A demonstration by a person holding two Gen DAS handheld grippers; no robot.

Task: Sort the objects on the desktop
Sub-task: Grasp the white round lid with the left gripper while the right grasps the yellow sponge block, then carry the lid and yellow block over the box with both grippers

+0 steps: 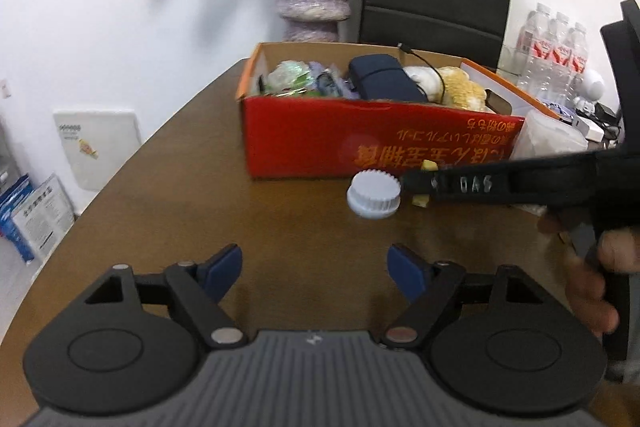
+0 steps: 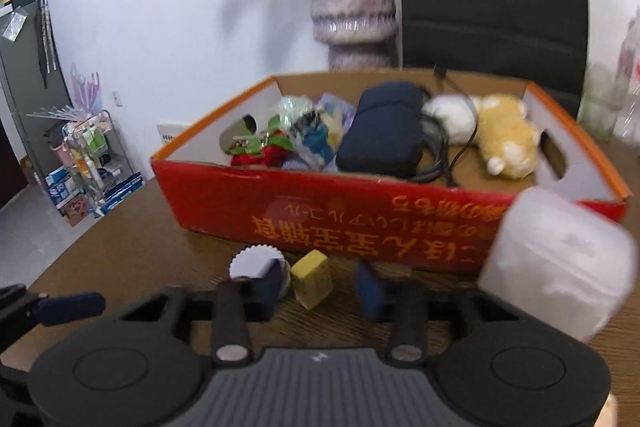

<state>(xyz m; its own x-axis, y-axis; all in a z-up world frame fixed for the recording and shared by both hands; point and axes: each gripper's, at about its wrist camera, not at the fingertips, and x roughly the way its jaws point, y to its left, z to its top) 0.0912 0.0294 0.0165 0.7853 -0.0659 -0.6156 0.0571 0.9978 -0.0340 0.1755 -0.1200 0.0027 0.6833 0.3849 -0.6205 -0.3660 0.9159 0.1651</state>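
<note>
from my seat the worktop (image 1: 168,187) looks like dark wood grain with a soft sheen. the red box (image 2: 320,211) is cardboard, printed glossy outside, raw brown inside. the ridged cap (image 1: 373,193) reads as pale matt plastic, the yellow block (image 2: 312,279) as rough and spongy. the left gripper (image 1: 314,269) is matt black plastic with blue rubbery pads (image 1: 224,267) and shiny metal pivot pins. the plush toy (image 2: 504,135) is fuzzy cloth, the tub (image 2: 556,263) frosted plastic.

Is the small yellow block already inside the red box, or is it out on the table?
Out. The yellow block lies on the table in front of the red box, beside the white cap, between the right gripper pads.
</note>
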